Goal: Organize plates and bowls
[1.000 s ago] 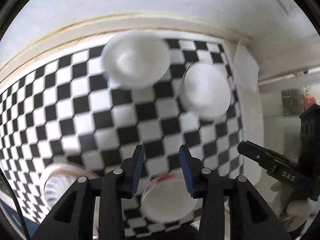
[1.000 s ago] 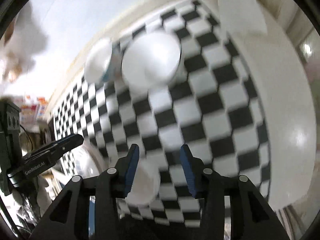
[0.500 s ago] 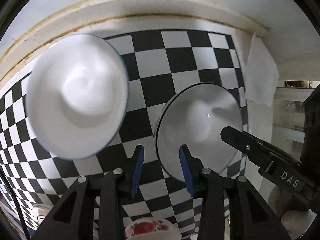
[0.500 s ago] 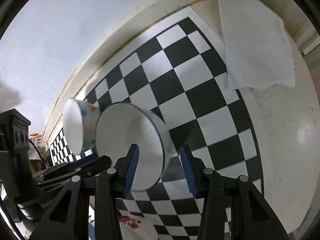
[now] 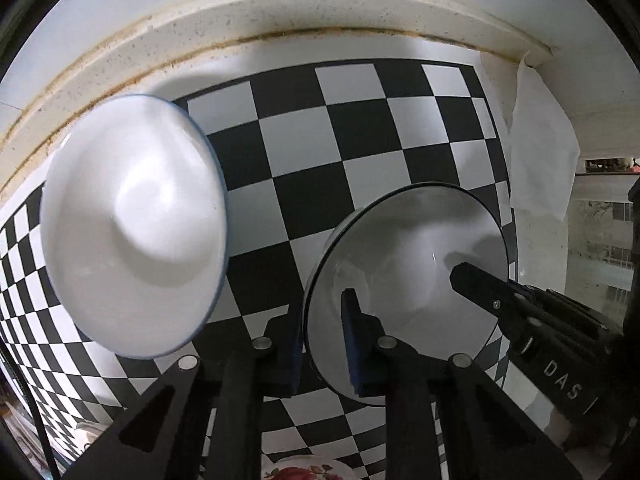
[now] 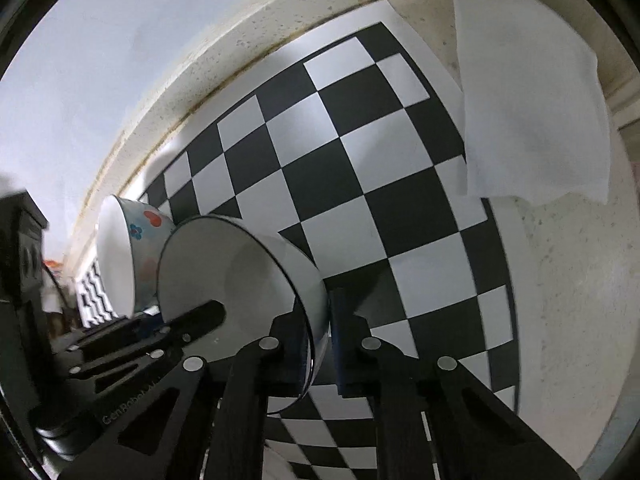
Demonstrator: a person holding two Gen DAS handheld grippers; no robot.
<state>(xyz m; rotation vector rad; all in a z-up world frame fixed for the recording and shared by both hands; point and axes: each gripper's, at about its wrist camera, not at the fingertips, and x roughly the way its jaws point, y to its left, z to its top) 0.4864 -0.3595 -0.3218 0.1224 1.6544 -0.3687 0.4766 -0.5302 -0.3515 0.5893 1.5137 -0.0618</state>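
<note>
Left tool [image 5: 322, 344]: jaws have just been closing and now pinch the near rim of the black-rimmed bowl [image 5: 408, 280], one pad outside the wall, the other inside the basin. Right tool [image 6: 320, 344]: jaws likewise just closed, pinching the same bowl's [image 6: 224, 292] rim on its opposite side, with the rim edge running between the pads. In the left view the right tool enters from 4 o'clock; in the right view the left tool enters from 8 o'clock. The bowl therefore lies directly ahead of both tools, held between them, neither hand nearer. It rests on, or just above, the checkered mat [image 5: 360, 128]; contact with the mat cannot be confirmed. Governing relation for the next move: the blue-rimmed bowl [image 5: 132, 228] sits at 9 o'clock of the held bowl in the left view, near it but apart, mouth up. In the right view its painted wall [image 6: 146, 224] shows just behind the held bowl, at 10 o'clock. Judgement: nesting would call for a lift and a carry toward the left hand's side. Further off, a white tissue [image 6: 528, 112] lies at 1 o'clock on the pale surface [image 6: 568, 300], overlapping the mat's far corner. A flowered dish [image 5: 304, 470] shows at 6 o'clock, mostly hidden.
</note>
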